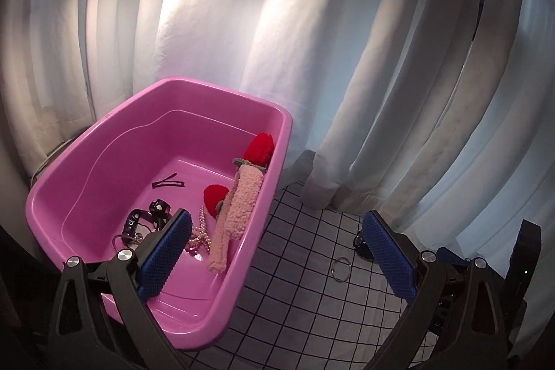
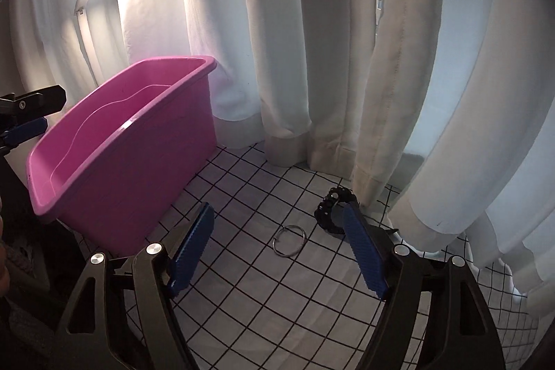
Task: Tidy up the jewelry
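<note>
Pink plastic tub [image 1: 104,169] already holds a pearl strand [image 1: 199,236], hair clips [image 1: 168,184] and dark bracelets [image 1: 138,224]; a thin metal ring [image 2: 288,240] and a black beaded bracelet [image 2: 331,210] lie on the gridded surface [image 2: 260,293] beside it. Left tool [image 1: 277,257] gapes wide and empty by the tub's rim. Right tool [image 2: 279,252], open and empty, frames the ring. Risk: the flat ring may skid from the pads, or the far pad may snag the bracelet or curtain [image 2: 381,127].
</note>
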### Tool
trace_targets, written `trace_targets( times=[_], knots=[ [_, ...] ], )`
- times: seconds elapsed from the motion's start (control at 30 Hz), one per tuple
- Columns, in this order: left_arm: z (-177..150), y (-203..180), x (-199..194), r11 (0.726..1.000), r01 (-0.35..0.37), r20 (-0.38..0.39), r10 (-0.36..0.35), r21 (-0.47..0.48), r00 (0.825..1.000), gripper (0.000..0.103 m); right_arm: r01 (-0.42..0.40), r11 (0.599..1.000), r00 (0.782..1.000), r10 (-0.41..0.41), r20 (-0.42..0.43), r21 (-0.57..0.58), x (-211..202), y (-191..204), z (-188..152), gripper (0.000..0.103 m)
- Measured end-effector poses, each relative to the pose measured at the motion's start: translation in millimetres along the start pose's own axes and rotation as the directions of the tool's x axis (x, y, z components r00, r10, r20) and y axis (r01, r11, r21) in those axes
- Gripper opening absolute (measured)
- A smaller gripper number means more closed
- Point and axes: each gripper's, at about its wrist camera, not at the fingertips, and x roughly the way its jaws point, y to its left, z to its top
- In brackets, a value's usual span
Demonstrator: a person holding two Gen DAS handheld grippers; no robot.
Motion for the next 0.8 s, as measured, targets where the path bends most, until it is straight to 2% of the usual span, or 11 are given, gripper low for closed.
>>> trace_targets(
  times=[0.13,0.23,0.43,0.53,0.67,0.8],
  knots=[
    [-19.0,-46.1,23.0,0.993,0.080,-0.073,-0.074,0.086,0.995,0.097,0.034,0.996,0.997,-0.029,-0.067,0.078,13.8,-40.0,-24.4,0.073],
    [-37.9,-70.3,46.0,0.987,0.100,-0.116,-0.086,0.129,0.990,0.097,0.054,0.994,0.993,-0.043,-0.108,0.100,29.2,-59.1,-32.3,0.073],
    [-75.7,-90.7,96.8,0.981,0.061,-0.186,-0.026,0.183,0.982,0.097,0.065,0.995,0.986,-0.051,-0.161,0.081,69.4,-85.7,-35.2,0.073],
    [-91.5,-92.0,124.2,0.978,0.029,-0.215,0.016,0.204,0.976,0.097,0.038,0.997,0.985,-0.027,-0.168,0.062,86.9,-91.4,-33.1,0.073],
    [-106.8,-88.7,157.1,0.981,0.013,-0.264,0.039,0.191,0.964,0.097,-0.007,1.000,0.982,0.012,-0.186,0.026,113.8,-93.8,-27.6,0.073],
    [-117.4,-89.3,179.2,0.976,-0.020,-0.275,0.081,0.217,0.958,0.097,-0.034,0.999,0.977,0.029,-0.210,-0.021,138.2,-87.9,-21.7,0.073]
  ],
)
